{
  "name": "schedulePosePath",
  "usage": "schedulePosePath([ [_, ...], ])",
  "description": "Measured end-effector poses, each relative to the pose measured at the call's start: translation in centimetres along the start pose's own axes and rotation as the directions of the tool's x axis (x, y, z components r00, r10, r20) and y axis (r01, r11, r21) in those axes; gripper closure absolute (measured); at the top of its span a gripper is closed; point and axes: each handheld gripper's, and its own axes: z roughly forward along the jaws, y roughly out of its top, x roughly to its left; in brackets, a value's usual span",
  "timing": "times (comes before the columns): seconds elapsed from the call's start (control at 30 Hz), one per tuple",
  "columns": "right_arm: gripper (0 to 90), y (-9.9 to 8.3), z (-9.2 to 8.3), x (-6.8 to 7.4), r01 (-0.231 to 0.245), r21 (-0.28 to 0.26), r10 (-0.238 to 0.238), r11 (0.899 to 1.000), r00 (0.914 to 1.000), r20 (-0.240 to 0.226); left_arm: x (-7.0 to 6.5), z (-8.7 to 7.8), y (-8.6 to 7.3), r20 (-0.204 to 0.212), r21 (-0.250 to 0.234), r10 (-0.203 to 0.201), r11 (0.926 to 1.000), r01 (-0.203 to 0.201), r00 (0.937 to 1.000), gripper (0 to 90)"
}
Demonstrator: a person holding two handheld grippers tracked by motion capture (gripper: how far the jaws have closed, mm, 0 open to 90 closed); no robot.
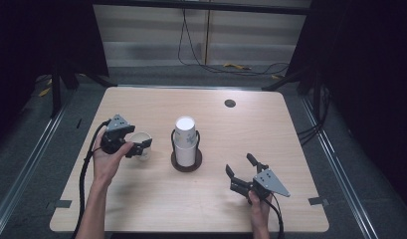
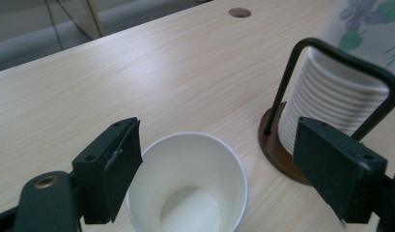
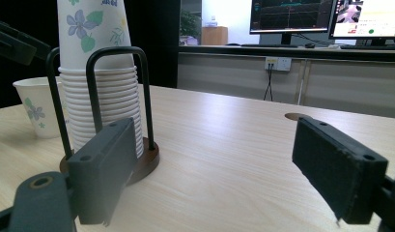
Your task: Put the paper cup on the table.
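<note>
Evidently for separating, the loose cup (image 2: 187, 186) stands beside the cup stack (image 1: 185, 142); left tongs (image 1: 140, 148) gape around it unpressed, right tongs (image 1: 239, 166) gape empty.

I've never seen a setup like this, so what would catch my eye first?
Probably the tall stack of flowered paper cups in its dark wire holder at the middle of the table. Beside it, a single paper cup stands upright with the left tool open around it, not gripping it.
</note>
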Motion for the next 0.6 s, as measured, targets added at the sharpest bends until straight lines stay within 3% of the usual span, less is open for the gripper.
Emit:
schedulePosePath([
  [0.07,15.4,0.0,0.0,0.0,0.002,-0.001,-0.002,1.000,1.0000,-0.002,-0.5,-0.1,-0.3,-0.021,-0.020,0.005,0.9998,-0.006,0.9998,17.6],
  [0.27,15.4,0.0,0.0,0.0,0.003,0.001,-0.003,1.000,1.0000,0.000,-1.2,-1.0,-1.2,0.022,-0.118,-0.039,0.9921,0.041,0.9990,17.6],
  [0.33,15.4,0.0,0.0,0.0,0.004,0.001,-0.004,1.000,1.0000,-0.001,-1.5,-1.2,-1.6,0.026,-0.134,-0.045,0.9898,0.048,0.9987,17.6],
  [0.43,15.4,0.0,0.0,0.0,0.003,0.001,-0.003,1.000,1.0000,-0.002,-2.2,-1.4,-2.0,0.019,-0.143,-0.023,0.9894,0.025,0.9996,17.6],
  [0.6,15.4,0.0,0.0,0.0,0.002,0.000,-0.002,1.000,1.0000,-0.003,-3.4,-1.7,-2.9,0.063,-0.170,-0.025,0.9848,0.035,0.9977,17.4],
])
